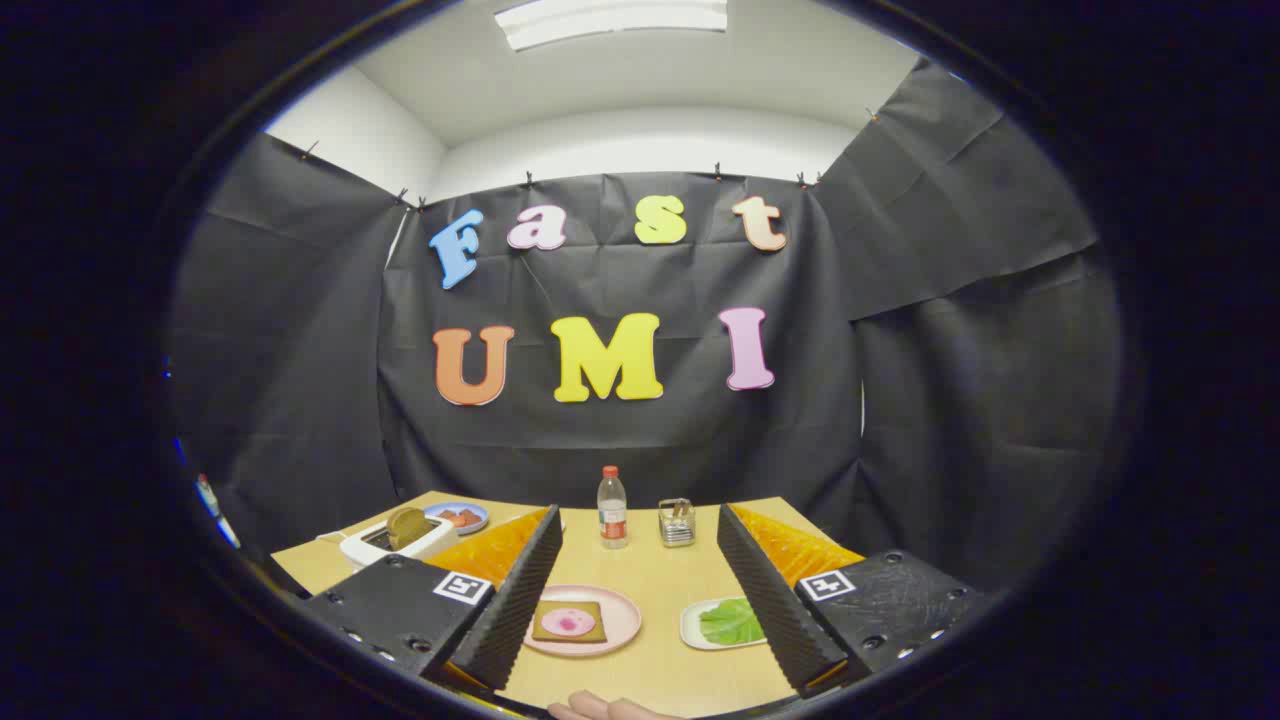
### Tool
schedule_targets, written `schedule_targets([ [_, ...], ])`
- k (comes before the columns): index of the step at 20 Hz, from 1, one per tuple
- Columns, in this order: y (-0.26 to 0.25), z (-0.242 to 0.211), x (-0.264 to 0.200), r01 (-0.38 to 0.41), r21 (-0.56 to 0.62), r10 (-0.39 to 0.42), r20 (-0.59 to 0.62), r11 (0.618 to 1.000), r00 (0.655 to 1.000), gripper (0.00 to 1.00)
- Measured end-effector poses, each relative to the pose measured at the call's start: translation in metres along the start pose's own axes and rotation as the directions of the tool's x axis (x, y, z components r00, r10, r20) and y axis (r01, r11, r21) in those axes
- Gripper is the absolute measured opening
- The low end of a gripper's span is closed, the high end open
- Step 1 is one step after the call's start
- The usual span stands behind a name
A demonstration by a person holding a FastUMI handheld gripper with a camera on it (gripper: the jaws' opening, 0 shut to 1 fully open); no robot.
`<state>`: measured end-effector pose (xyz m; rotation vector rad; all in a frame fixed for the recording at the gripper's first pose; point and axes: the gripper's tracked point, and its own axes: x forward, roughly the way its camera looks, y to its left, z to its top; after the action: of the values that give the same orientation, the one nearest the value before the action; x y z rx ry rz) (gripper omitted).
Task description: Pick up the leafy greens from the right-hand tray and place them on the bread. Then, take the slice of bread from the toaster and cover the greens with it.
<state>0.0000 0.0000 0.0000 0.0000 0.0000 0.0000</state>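
My gripper (640, 545) hangs open above the wooden table (655, 575), nothing between its fingers. Down between the fingers lies a pink plate (622, 608) with a brown bread slice (567, 622) that bears a round pink slice of meat. To its right, close by the right finger, a small white tray (694, 626) holds the leafy greens (733, 621), partly hidden by that finger. Beyond the left finger stands a white toaster (395, 543) with a brown bread slice (406, 526) sticking up out of its slot.
A plastic water bottle (612, 508) with a red cap and a small clear holder (677, 522) stand at the table's far edge. A blue plate (459, 517) with red pieces sits behind the toaster. A hand (605, 709) shows at the near table edge.
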Motion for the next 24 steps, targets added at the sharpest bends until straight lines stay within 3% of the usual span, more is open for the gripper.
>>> schedule_targets([
  [9,0.006,-0.029,0.020,0.009,0.032,-0.007,-0.063,0.999,0.998,0.96],
  [16,-0.021,-0.031,0.036,0.078,0.041,-0.075,-0.067,0.996,0.995,0.96],
  [24,-0.111,-0.082,0.108,0.208,-0.014,-0.207,-0.174,0.978,0.963,0.96],
])
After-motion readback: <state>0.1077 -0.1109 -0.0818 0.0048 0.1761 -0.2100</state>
